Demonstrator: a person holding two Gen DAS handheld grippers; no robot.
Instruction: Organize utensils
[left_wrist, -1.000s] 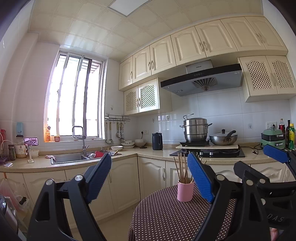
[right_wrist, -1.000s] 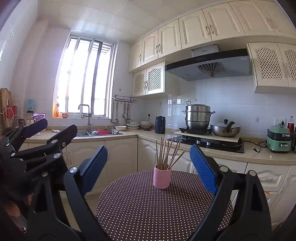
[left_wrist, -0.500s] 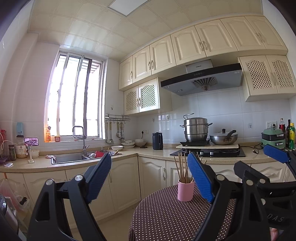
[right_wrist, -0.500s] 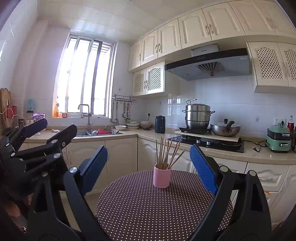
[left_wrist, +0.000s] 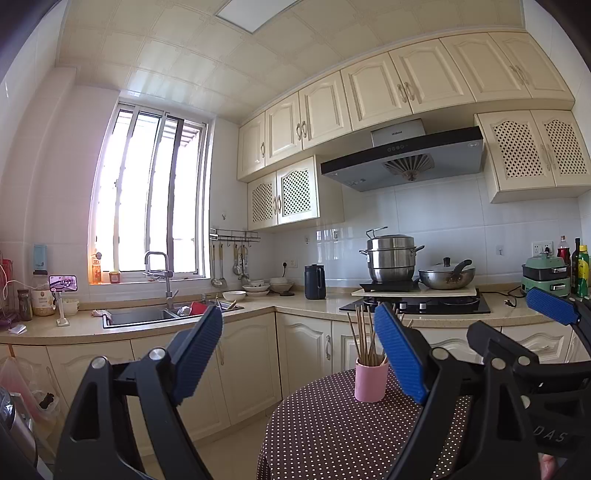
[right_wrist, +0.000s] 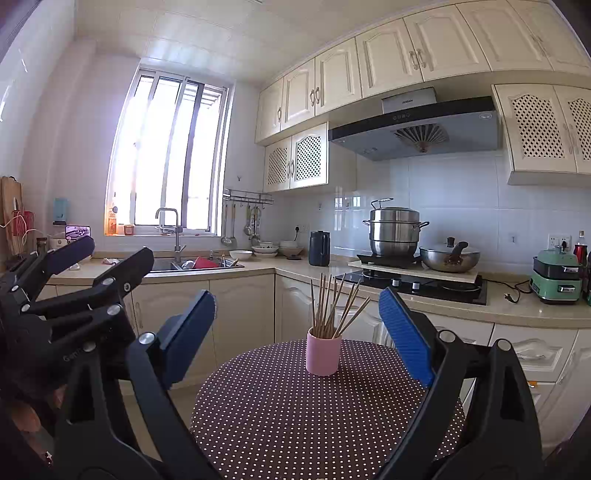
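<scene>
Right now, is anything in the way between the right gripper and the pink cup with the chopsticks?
Nothing visible is. The right gripper is open, and the pink cup stands straight ahead between its fingers' line on the dotted table. Only bare tablecloth lies before the cup. The chopsticks fan out above it.

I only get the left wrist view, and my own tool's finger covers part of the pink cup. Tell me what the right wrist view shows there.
Observer: The pink cup stands upright on the dotted table. It is in full view, framed between the fingers of the right tool.
Operator: Report the chopsticks.
Observer: The chopsticks fan out of the cup, and several lean to the right.
Operator: Confirm the right tool's state.
Observer: It is open. Its blue pads are wide apart and hold nothing.
</scene>
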